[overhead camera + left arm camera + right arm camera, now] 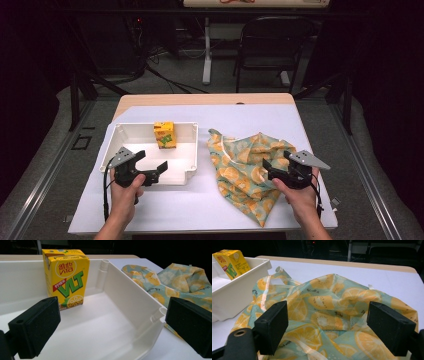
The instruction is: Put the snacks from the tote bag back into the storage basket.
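White tray: a plastic bin (pixel 120 137) sits on the table's left half, on a white cover sheet (pixel 260 117).
Carton: a yellow VLT lemon tea drink box (pixel 164 135) stands upright inside the tray, against its far wall, at about 12 o'clock from the left gripper.
Left gripper: the left gripper (pixel 152 167) hangs over the tray's near rim; jaws wide apart, nothing between the pads, carton well beyond them.
Left gripper view: the carton (pixel 66 277) sits at 11 o'clock and the tray's side wall (pixel 130 295) runs up the middle.
Cloth: a teal bag printed with orange slices (pixel 240 160) lies crumpled at 3 o'clock of the tray, just beside it.
Right gripper: the right gripper (pixel 270 172) rests over the cloth's near right part; jaws spread, pads not pinching the fabric.
Right gripper view: folds of the cloth (pixel 329 302) lie between and beyond the jaws; the tray corner and carton (pixel 232 262) show at 10 o'clock.
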Motion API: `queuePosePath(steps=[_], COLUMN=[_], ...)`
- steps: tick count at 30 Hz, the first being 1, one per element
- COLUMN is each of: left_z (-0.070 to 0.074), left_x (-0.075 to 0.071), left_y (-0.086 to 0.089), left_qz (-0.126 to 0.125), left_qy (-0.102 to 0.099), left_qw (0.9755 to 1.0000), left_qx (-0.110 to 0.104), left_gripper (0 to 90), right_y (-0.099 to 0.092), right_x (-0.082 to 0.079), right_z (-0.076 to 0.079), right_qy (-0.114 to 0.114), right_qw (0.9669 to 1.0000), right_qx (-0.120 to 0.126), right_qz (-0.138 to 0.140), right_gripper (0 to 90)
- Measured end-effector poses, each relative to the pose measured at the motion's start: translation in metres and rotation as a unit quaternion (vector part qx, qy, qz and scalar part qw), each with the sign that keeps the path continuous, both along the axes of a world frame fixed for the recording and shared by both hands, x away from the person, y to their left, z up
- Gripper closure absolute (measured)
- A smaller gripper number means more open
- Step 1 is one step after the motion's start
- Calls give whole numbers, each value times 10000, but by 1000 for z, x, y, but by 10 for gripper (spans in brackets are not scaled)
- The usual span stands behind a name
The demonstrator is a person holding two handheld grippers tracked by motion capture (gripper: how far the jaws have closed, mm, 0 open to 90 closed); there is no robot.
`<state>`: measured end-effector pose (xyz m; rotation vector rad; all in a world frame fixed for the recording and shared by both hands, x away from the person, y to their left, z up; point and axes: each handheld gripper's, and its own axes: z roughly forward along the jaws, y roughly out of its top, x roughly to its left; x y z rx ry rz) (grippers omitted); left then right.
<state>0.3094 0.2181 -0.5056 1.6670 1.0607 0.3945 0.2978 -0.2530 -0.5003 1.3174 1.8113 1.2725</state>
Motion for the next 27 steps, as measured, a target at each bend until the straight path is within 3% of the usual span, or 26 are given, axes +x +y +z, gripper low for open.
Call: queuePosePath(steps=[6,12,19,24,27], left_z=[-3,-8,-10,-12,-13], left_x=[-13,-27,-38,-38,-38], left_y=[10,21,40,41,39], left_qz=[11,66,315,438,389], left_qy=[-29,-58,-106,-125,-112], left_qw=[10000,9998,9994,9989,9991], left_qx=[-78,170,36,112,156], left_gripper=[2,2,1,2,2], right_y=[-3,-4,-5,-4,-5], right_x=[0,-1,-1,-1,0], right_z=[0,-1,-4,-6,-8], right_qy=[19,11,46,42,15], right_qw=[10000,10000,10000,10000,10000], right_qx=[37,25,50,-9,36], right_qz=[-43,-73,-58,-8,28], right_gripper=[167,165,161,157,148])
